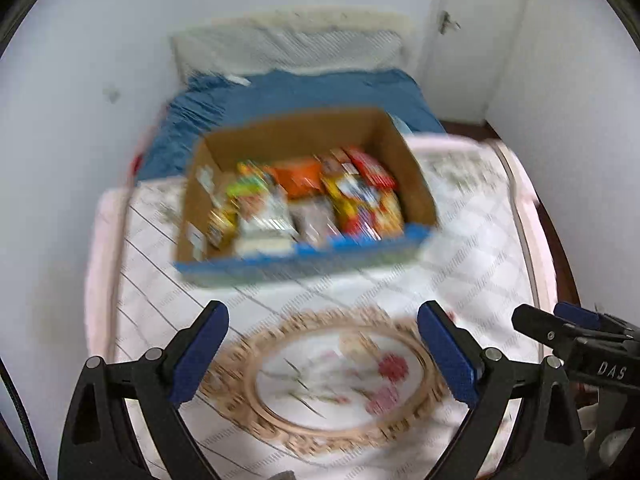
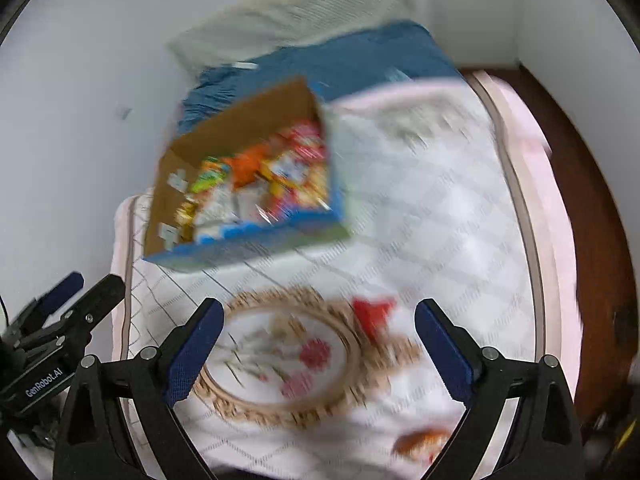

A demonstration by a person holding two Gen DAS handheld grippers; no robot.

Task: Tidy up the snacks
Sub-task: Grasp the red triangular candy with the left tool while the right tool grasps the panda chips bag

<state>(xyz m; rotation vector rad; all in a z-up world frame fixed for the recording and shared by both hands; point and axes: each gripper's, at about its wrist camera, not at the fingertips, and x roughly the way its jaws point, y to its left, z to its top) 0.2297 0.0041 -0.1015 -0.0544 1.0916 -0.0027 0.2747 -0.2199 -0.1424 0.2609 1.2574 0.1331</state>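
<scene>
The left gripper (image 1: 322, 354) had black triangular finger frames with cut-out openings, silver pivot screws, and dark blue textured pads (image 1: 200, 354). A black cable (image 1: 18, 412) ran along its left edge. The right gripper (image 2: 318, 350) was built identically. White lettering marked the bodies: "DAS" on the right unit, "GenRobot.AI" on the left.

You saw a quilted white mattress (image 1: 460, 248) with an oval floral medallion (image 1: 332, 384), a blue blanket (image 1: 304, 92) and a pale pillow (image 1: 288, 48) behind.
</scene>
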